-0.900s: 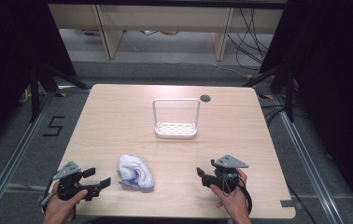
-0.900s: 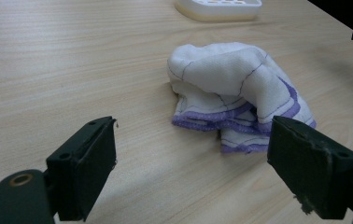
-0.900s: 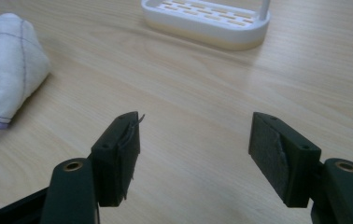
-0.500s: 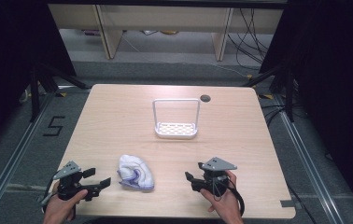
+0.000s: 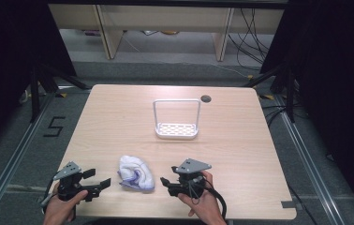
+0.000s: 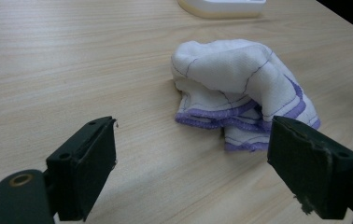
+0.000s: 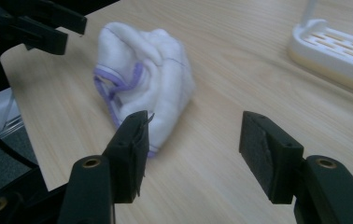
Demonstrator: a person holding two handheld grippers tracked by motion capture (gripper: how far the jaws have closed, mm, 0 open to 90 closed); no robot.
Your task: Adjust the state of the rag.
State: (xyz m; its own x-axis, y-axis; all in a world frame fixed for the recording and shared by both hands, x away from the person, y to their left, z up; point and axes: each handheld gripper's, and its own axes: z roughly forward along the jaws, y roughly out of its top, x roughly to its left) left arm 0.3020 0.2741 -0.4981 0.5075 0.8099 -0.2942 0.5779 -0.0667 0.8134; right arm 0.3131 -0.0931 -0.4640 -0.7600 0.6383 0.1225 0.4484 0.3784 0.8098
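White-and-purple cloth (image 5: pixel 136 172) lies crumpled at the table's (image 5: pixel 240 140) six o'clock edge, and the right gripper (image 5: pixel 169 182), jaws apart and empty, has slid in from its three o'clock side, closing the approach opposite the equally wide-open left gripper (image 5: pixel 98 180).

In the left gripper view the white rack (image 6: pixel 221 5) is cut off by the top edge — just its base shows. The right gripper view crops the same rack at the right and top, so its handle frame is mostly out of frame. The cloth (image 7: pixel 142 84) hides its own far side. In the high view the person's forearms leave the bottom edge, and the left tool (image 5: pixel 98 179) is too small to make out its pads.
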